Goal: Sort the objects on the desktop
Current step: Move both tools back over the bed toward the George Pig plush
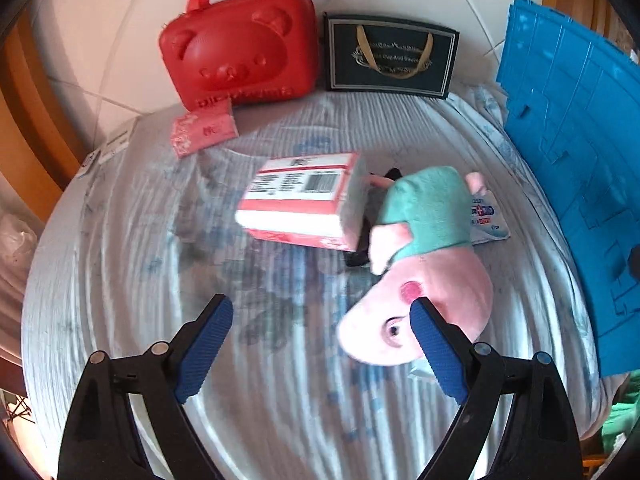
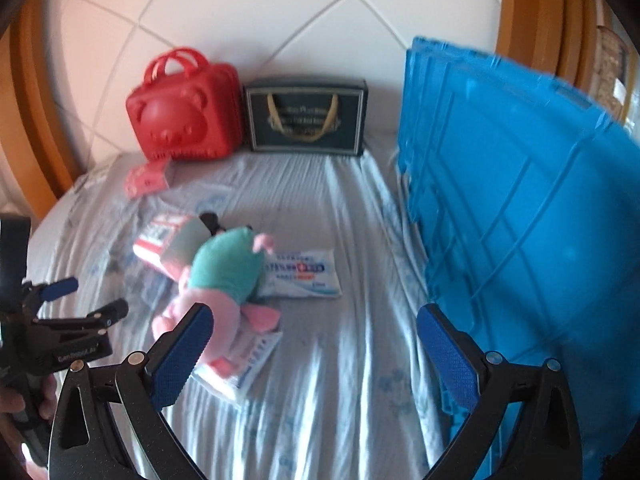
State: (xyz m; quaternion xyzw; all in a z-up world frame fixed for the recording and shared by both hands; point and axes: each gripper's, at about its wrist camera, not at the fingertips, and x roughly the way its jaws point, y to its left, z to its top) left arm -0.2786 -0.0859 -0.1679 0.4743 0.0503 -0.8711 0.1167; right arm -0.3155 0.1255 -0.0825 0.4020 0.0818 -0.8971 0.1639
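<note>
A pink pig plush (image 1: 424, 240) in a teal shirt lies on the pale sheet (image 1: 120, 280), leaning on a red-and-white box (image 1: 300, 196). My left gripper (image 1: 320, 308) hovers open just short of the plush's head, its right finger (image 1: 436, 344) in front of the snout. In the right wrist view the plush (image 2: 224, 276) lies on a white-and-blue toothpaste pack (image 2: 304, 276) and a second pack (image 2: 256, 356). My right gripper (image 2: 314, 316) is open with nothing between its fingers, close to the plush. The left gripper (image 2: 96, 296) shows at the left edge, held by a hand (image 2: 16, 404).
A red bear-face case (image 1: 240, 40) and a dark gift box (image 1: 390, 56) stand against the white headboard. A pink tissue pack (image 1: 204, 128) lies before the case. A big blue crate (image 2: 520, 220) stands along the right side.
</note>
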